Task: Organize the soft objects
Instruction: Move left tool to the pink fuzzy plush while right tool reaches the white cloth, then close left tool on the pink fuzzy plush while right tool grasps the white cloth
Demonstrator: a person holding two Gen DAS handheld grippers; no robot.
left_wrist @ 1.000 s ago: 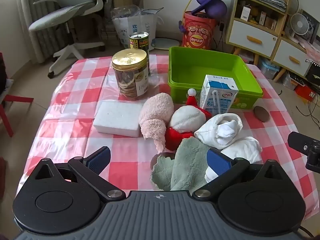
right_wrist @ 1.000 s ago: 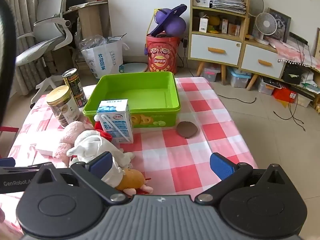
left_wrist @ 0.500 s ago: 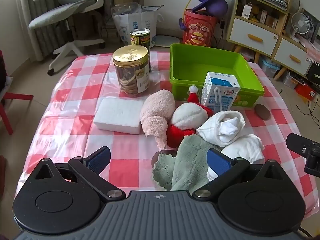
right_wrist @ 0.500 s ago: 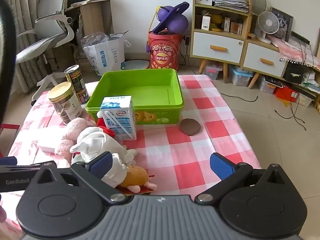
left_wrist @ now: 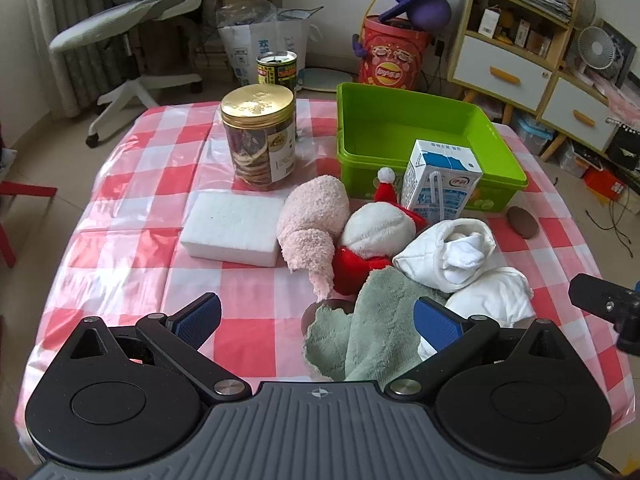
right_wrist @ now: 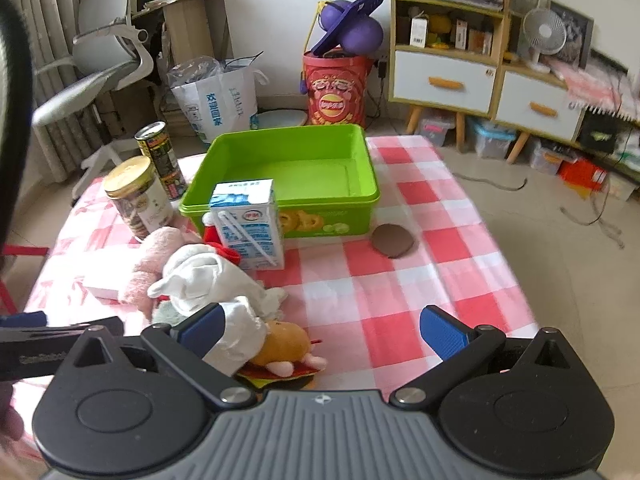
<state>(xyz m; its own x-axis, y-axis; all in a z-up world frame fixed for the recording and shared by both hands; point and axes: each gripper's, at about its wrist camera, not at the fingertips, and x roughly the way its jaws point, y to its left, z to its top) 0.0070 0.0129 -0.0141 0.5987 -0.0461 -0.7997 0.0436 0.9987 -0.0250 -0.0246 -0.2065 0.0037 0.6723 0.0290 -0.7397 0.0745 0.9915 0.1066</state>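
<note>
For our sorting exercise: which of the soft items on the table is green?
The green cloth, lying crumpled at the near edge of the pile. The other soft items there are pink, white, or red and white.

Gold-lidded jar (left_wrist: 259,136) far ahead, left of left tongs' midline; dark tin can (left_wrist: 277,71) just behind it. White foam block (left_wrist: 231,229) ahead between jar and left tongs' left finger. Milk carton (right_wrist: 249,229) ahead-left of right tongs, upright. Flat brown disc (right_wrist: 393,240) ahead between right tongs' fingers, lying on checked tablecloth (right_wrist: 404,300). Beyond table: grey office chair (left_wrist: 132,8) far left, red snack drum (right_wrist: 335,92) with purple toy (right_wrist: 352,26) on top, shelf unit with white drawers (right_wrist: 444,80) far right, small fan (right_wrist: 544,36).
</note>
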